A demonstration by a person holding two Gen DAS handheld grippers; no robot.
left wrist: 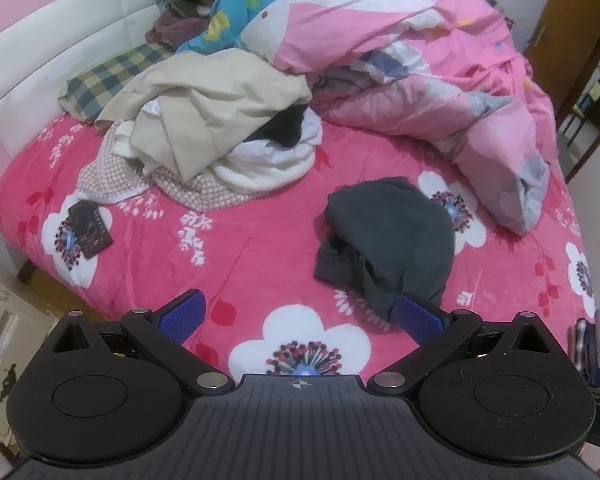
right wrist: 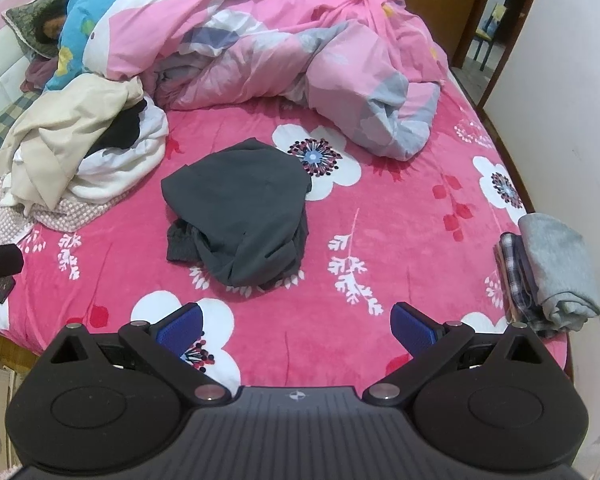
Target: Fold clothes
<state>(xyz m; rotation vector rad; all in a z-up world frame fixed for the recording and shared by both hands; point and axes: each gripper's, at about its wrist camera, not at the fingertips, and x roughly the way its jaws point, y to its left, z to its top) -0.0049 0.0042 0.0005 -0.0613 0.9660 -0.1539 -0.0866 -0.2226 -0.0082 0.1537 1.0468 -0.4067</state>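
A crumpled dark grey garment [left wrist: 388, 240] [right wrist: 240, 208] lies on the pink flowered bedspread [left wrist: 236, 248] [right wrist: 380, 216]. My left gripper [left wrist: 300, 316] hangs open over the bed's near edge, the garment just ahead of its right finger. My right gripper [right wrist: 296, 320] is open too, with the garment a short way in front of it. Neither holds anything. A heap of unfolded clothes [left wrist: 216, 128] [right wrist: 80, 148], beige, white and black, lies at the back left. Folded grey and checked clothes [right wrist: 548, 272] are stacked at the bed's right edge.
A pink duvet [left wrist: 420, 64] [right wrist: 300, 48] is bunched across the far half of the bed. A person lies under a blue cover [left wrist: 236, 4] by the headboard [left wrist: 52, 40]. A dark flat packet [left wrist: 90, 228] rests at the left. A doorway [right wrist: 492, 20] opens at the right.
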